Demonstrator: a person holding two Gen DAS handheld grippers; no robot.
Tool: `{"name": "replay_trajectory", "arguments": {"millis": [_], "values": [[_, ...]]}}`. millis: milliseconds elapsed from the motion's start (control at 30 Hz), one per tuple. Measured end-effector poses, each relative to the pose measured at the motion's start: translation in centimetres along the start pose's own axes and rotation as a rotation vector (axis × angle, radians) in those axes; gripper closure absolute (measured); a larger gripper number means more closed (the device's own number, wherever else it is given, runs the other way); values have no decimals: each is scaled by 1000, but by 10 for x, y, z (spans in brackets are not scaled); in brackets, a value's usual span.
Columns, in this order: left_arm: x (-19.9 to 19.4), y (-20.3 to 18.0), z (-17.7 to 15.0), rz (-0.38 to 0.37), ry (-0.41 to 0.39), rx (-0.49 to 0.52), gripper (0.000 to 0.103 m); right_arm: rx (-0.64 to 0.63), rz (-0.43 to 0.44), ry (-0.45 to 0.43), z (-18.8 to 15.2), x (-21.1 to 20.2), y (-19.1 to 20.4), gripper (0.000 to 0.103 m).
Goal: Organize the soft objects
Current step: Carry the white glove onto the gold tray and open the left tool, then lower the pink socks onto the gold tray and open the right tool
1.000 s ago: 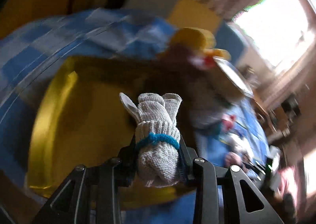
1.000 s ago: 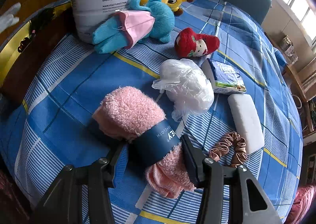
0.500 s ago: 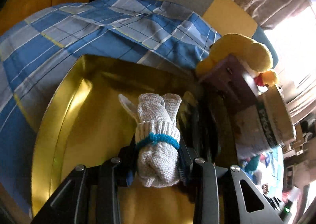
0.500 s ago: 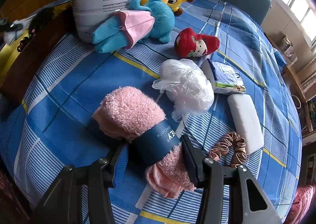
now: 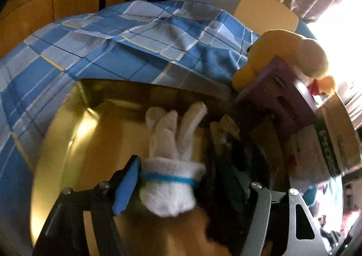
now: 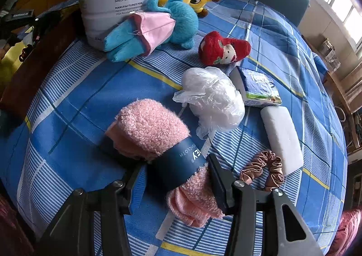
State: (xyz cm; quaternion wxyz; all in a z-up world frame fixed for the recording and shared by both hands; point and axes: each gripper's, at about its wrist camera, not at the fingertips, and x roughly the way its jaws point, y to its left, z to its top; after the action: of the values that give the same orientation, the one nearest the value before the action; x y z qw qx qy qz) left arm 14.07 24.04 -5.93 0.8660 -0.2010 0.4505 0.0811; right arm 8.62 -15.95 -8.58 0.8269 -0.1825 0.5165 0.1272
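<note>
As its jaws are opening, the left gripper (image 5: 187, 183) lets the rolled white gloves (image 5: 172, 165) go over the gold tray (image 5: 67, 143), the drop spot for soft things; the right gripper (image 6: 174, 179) clamps the pink washcloth (image 6: 153, 134) on the table, likely next.

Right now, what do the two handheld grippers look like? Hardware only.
Left gripper: black angular linkage arms with silver screws, a blue pad on one finger. Right gripper: the same black frame and screws, dark pads. No cables, markings, hands or sleeves in view.
</note>
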Motion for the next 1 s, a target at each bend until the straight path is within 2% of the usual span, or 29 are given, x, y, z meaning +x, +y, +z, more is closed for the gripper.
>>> {"name": "replay_trajectory", "arguments": {"millis": [233,367,567,667,900,1000], "values": [[-50,-2,-45,36,-57,59,28,1,-21,1,-1,-1,4,52],[-72,-7,-70,32,-98,103,14,9,-38,9,0,-4,6,54],[-96,-24,-100,37,-153,219,14,68,-39,15,-2,-13,3,60],[-104,-31,-110,24,-161,269,14,137,-9,7,-4,-22,-6,60],[-109,-42,-120,3,-171,328,14,344,127,-69,-10,-55,-33,61],[-108,-44,-122,-12,-164,333,14,432,147,-93,-7,-63,-50,60]]}}
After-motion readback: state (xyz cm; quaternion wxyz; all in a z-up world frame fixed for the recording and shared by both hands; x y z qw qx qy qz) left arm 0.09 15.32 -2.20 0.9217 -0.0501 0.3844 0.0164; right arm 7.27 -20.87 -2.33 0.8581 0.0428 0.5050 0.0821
